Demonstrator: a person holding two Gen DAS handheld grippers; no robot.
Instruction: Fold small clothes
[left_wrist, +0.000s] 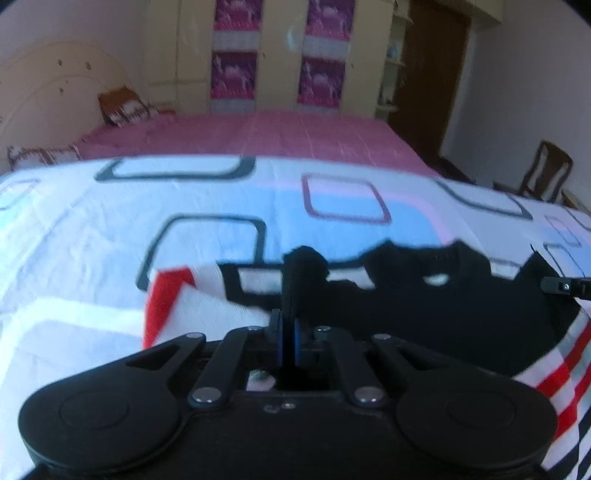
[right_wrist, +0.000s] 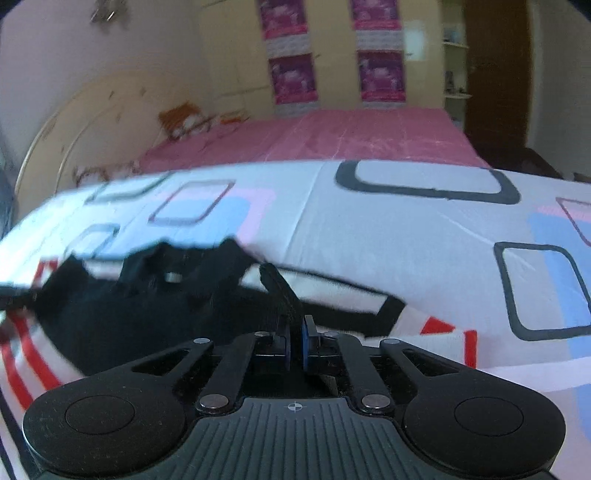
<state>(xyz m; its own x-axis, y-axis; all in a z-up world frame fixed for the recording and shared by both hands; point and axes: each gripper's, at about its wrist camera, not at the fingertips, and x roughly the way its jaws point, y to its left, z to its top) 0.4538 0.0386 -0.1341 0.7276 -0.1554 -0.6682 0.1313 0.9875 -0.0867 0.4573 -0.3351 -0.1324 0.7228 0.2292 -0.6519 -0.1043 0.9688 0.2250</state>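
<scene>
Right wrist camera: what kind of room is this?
Most likely a bedroom: a big bed with a pink sheet, pillows against a curved headboard, and a tall wardrobe behind.

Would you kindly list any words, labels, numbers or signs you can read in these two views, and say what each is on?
None can be read.
Pink posters on the wardrobe: print too blurred.
White tag at the black garment neckline: too small and blurred.
Crosshair mark on the right hand-held gripper body: a symbol, no text.
</scene>
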